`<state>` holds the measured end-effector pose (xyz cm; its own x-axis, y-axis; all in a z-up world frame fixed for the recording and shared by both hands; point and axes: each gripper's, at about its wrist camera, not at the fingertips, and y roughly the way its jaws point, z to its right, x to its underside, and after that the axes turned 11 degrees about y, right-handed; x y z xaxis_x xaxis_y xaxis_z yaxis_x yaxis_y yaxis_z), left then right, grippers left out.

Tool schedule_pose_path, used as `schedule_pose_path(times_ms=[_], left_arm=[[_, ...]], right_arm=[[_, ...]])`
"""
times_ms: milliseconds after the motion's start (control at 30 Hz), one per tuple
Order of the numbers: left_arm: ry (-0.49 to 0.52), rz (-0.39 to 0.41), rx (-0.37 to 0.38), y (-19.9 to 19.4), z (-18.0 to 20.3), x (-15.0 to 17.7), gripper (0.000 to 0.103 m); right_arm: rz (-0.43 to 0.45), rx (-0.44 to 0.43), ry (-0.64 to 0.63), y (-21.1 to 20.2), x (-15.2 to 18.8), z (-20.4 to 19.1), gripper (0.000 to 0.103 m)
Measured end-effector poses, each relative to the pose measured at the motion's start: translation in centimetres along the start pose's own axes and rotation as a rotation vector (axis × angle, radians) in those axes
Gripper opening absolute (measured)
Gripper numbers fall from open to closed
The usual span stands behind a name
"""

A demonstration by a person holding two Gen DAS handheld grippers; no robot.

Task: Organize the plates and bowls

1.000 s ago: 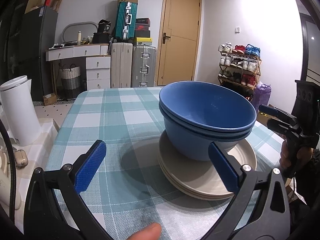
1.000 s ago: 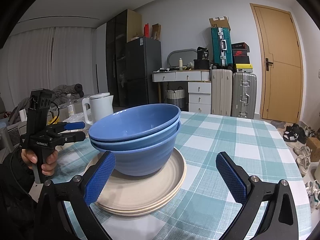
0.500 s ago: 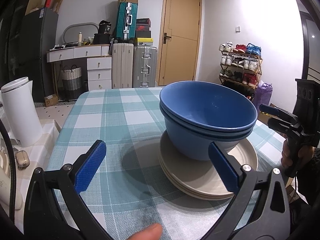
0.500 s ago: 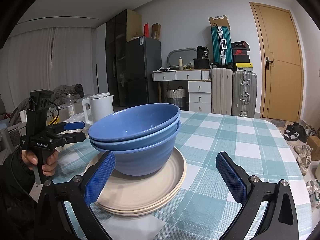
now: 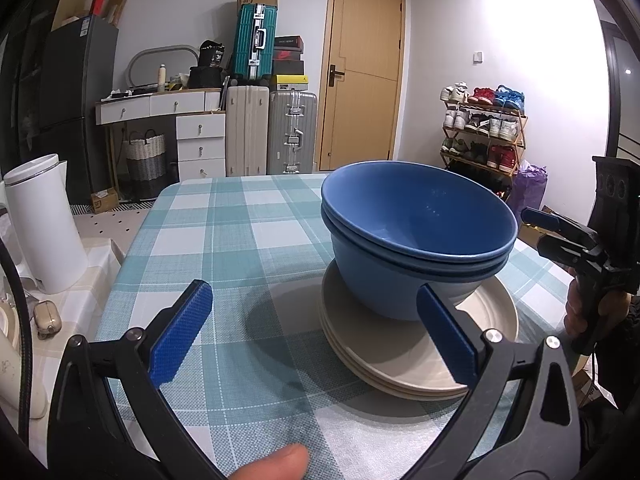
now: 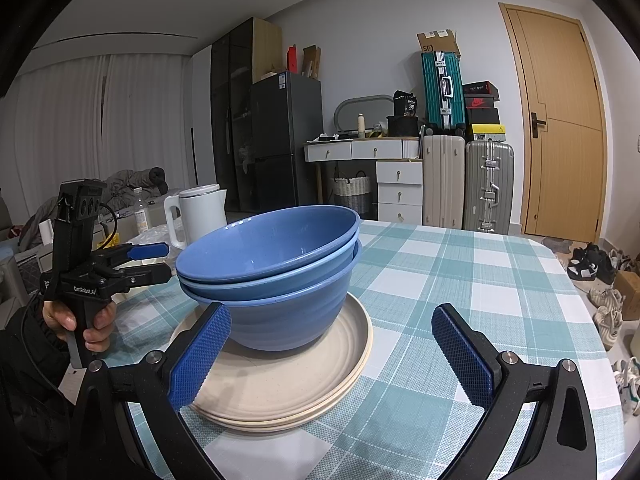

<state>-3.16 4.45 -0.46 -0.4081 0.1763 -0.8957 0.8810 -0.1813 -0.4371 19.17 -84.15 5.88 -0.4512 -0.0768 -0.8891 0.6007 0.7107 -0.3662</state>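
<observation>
Both tools, left tool [image 5: 316,334] and right tool [image 6: 332,356], wide apart, empty, clear of the blue bowls [image 6: 276,272].

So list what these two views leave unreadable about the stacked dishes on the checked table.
- Lower blue bowls: both views show only rims and outer wall; the top bowl hides the insides.
- Beige plates: the exact count is unclear in both views; edges merge, and the bowls cover the centre.
- Plates' near edge: the left gripper's right finger covers it in the left view, the right gripper's left finger in the right view.
</observation>
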Motion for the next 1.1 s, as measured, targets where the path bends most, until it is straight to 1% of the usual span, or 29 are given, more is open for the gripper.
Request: schedule_pose_path(times_ms=[1100], left_arm=[[0.008,0.004,0.002,-0.1,0.09,0.06,0.102]], right_arm=[[-0.002,0.0,0.002,0.08,-0.02,0.01,0.102]])
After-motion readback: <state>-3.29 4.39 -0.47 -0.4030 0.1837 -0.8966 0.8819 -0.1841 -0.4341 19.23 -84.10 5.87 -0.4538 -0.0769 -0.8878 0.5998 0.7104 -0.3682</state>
